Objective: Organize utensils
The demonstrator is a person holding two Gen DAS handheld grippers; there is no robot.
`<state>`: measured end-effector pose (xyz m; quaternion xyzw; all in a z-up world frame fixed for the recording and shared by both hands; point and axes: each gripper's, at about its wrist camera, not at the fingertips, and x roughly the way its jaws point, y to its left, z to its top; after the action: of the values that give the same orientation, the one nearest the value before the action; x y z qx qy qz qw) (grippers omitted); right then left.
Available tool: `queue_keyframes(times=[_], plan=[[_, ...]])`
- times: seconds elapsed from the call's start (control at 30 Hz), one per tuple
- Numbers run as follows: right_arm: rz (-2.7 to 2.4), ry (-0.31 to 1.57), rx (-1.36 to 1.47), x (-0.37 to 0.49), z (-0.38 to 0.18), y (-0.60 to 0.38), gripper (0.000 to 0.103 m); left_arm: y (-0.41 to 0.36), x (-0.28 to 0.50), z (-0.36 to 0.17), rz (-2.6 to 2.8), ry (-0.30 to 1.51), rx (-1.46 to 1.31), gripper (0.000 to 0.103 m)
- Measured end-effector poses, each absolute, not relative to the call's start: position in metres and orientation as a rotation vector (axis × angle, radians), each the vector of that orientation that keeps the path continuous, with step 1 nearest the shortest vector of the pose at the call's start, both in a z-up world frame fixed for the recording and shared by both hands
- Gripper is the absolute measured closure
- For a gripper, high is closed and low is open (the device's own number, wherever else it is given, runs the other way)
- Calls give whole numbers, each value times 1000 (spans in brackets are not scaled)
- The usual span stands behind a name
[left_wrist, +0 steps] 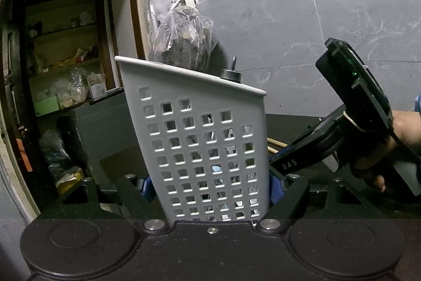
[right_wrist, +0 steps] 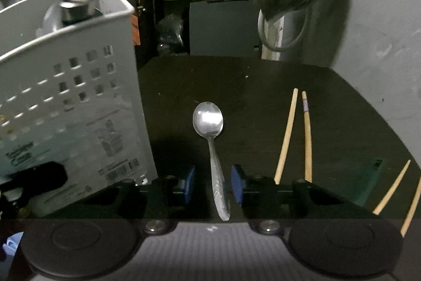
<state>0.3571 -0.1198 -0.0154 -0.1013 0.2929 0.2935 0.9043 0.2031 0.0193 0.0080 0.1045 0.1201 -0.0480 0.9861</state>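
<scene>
My left gripper (left_wrist: 210,186) is clamped on the tilted basket (left_wrist: 200,138); the right gripper (right_wrist: 213,183) straddles the spoon (right_wrist: 214,165) on the table (right_wrist: 263,86), pads not touching; I'd centre, then squeeze.

The letters "DAS" are read in pale print on the dark body of the right gripper (left_wrist: 290,165), seen from the left wrist view, low beside the perforated grey basket (left_wrist: 200,138); a printed label (right_wrist: 71,149) is carried on the basket's side wall in the right wrist view, with lines of text, small pictograms and a barcode (right_wrist: 121,170) near its lower edge; none of that print can be made out, being blurred and too small; a white mark on the near edge of the right gripper's body is seen but cannot be read as a letter.
</scene>
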Motion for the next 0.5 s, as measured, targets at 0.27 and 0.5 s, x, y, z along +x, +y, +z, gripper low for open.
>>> queue_keyframes(times=[0.27,0.5], plan=[[553,633,-154,343,-13,-138,92,18,202,8,-90,242,212,24],[463,654,-30,275,-16,-192,93,14,203,7,-89,236,214,24]])
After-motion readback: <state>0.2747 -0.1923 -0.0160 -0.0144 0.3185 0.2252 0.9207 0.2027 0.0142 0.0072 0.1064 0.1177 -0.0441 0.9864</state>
